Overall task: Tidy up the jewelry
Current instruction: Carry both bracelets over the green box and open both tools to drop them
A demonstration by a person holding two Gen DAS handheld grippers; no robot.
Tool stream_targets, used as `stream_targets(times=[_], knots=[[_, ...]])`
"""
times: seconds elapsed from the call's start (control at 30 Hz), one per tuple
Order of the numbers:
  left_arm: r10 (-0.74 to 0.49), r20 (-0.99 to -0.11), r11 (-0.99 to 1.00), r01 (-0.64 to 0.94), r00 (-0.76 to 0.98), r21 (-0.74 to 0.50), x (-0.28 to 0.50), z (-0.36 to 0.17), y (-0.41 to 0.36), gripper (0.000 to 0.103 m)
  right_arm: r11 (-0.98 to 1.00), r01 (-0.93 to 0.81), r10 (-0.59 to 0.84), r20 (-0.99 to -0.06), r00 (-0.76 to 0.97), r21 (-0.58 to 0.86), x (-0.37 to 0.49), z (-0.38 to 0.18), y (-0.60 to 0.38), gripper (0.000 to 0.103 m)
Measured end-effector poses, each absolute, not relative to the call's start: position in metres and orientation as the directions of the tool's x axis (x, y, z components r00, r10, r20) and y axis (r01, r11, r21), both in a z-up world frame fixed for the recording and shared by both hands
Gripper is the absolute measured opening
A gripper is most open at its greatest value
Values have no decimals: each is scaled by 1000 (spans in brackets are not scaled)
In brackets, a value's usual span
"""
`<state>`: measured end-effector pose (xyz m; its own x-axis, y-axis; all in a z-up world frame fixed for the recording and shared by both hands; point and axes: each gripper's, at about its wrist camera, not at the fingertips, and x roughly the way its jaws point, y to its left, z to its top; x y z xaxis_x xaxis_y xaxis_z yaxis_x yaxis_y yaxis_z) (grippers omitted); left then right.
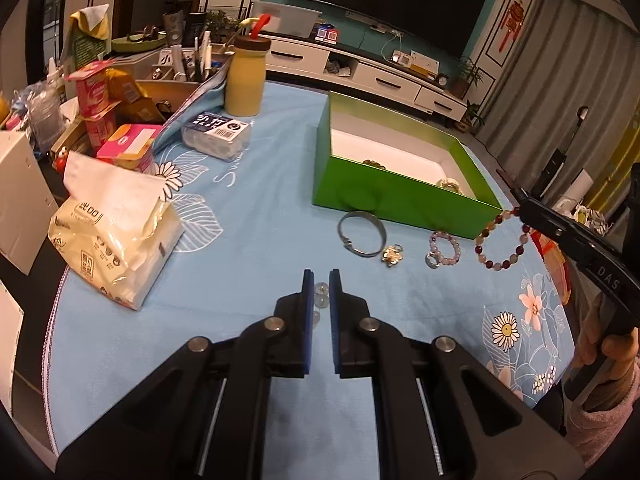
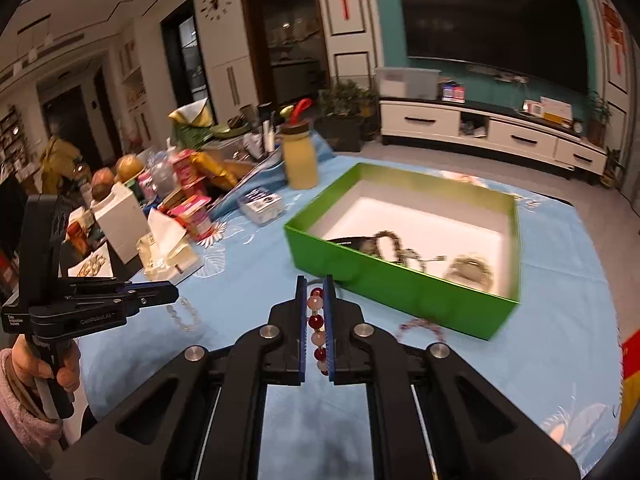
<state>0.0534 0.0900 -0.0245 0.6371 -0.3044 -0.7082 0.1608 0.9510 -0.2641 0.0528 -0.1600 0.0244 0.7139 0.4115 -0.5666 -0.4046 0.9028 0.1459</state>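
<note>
The red-and-pink bead bracelet (image 2: 317, 330) is clamped between my right gripper (image 2: 316, 300) pads, low centre of the right wrist view, its beads stacked in a line up the narrow gap; in the left wrist view it hangs as a loop at the right edge, off the cloth. To do this well I judge I should carry it level over the near wall of the green box (image 2: 404, 292), centre right of the frame, get the whole loop past the rim, then part the jaws so it drops on the white floor beside the pieces already inside.

My left gripper (image 1: 321, 280), lower centre of its own view, has its jaws nearly closed around a clear bead bracelet (image 1: 320, 298) lying on the blue tablecloth (image 1: 260, 240); whether the pads actually pinch it I cannot tell.

Further up that frame lie a silver bangle (image 1: 362, 234), a small gold charm (image 1: 392, 255) and a lilac bead bracelet (image 1: 443, 249), all just short of the box's front wall. A tissue pack (image 1: 116, 236) sits far left, with a yellow bottle (image 1: 245, 76) beyond it.
</note>
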Motion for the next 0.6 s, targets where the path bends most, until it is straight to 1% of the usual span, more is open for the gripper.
stream_targets(times=[0.23, 0.6], knots=[[-289, -721, 957, 191, 630, -217, 56, -12, 65, 7, 922, -351, 381, -553, 741, 165, 41, 27, -193, 7], [-297, -700, 952, 257, 650, -165, 78, 17, 25, 7, 938, -288, 346, -528, 775, 192, 41, 29, -230, 7]])
